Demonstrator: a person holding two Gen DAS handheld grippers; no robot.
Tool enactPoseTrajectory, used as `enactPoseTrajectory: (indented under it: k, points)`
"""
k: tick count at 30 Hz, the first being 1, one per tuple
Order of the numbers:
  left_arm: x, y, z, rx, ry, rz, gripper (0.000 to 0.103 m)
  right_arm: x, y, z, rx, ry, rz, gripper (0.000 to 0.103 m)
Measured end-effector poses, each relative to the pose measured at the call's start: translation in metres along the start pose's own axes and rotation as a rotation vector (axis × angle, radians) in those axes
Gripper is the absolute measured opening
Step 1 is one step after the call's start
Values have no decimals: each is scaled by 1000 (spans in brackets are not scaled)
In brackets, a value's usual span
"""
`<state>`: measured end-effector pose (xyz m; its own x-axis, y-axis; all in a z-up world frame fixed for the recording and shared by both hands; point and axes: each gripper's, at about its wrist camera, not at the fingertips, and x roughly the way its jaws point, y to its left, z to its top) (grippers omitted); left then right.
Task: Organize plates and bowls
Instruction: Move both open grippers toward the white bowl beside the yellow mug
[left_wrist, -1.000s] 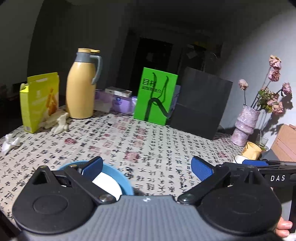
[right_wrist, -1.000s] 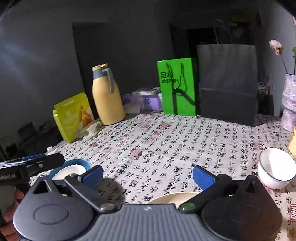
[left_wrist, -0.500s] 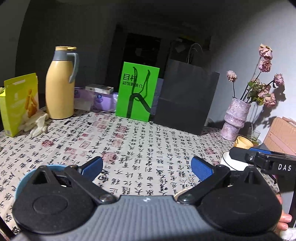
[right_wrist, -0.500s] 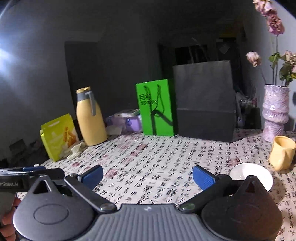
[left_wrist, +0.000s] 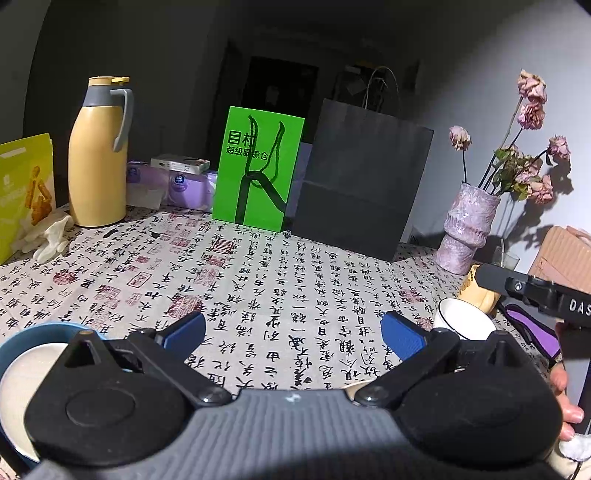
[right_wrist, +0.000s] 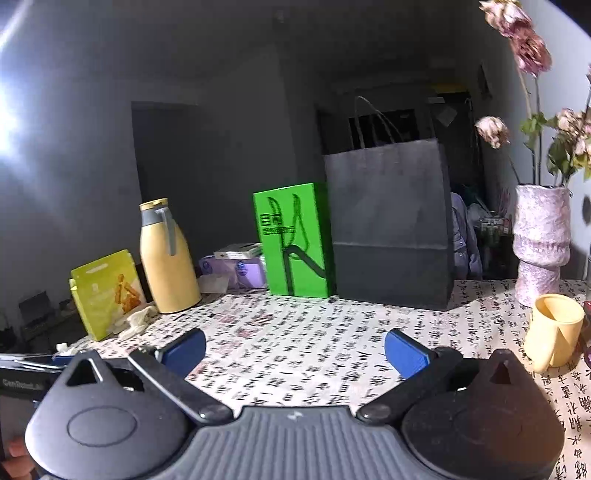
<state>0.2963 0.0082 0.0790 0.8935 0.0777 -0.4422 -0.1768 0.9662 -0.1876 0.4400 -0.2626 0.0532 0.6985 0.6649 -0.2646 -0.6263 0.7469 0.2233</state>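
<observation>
Both cameras panned since the earlier frames: left view swung back left, so the blue bowl (left_wrist: 22, 334) with the white dish (left_wrist: 20, 373) nested in it came back into the lower-left corner, and the white bowl (left_wrist: 466, 320) stayed visible at right. Right view tilted up and right; the white bowl seen there before dropped out of frame, only the yellow cup (right_wrist: 554, 332) was left at that side.

Left gripper (left_wrist: 291, 330) was released, jaws spread wide, nothing between the blue pads, hovering above the calligraphy-print tablecloth (left_wrist: 280, 273). Right gripper (right_wrist: 293, 349) was likewise spread and empty, over the same cloth.

In the left view the right gripper's black body crossed the right edge, just above the white bowl, with part of a hand (left_wrist: 563, 402) under it. White bowl sat tilted toward the camera, just beside the yellow cup. A cream rim edge poked out under the left gripper body; couldn't tell what it was.

Back row, left to right: yellow snack box (left_wrist: 24, 192), yellow thermos (left_wrist: 98, 158), purple packs (left_wrist: 177, 182), green box (left_wrist: 258, 170), black paper bag (left_wrist: 362, 188), pink vase (left_wrist: 467, 229) with dried flowers.
</observation>
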Motion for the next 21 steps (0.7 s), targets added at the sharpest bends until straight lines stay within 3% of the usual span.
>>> enactPoseTrajectory:
  k: [5,13,21]
  points:
    - [18,-12,-3,20,-1,6,103,9,-40,-8,137,-8,5,103]
    - [43,-35,1,-7,27,-11,103,3,-88,-14,298,-40,-88,103]
    - [59,-66,11,1,61,-72,103,6,-111,-19,354,-41,-174,103]
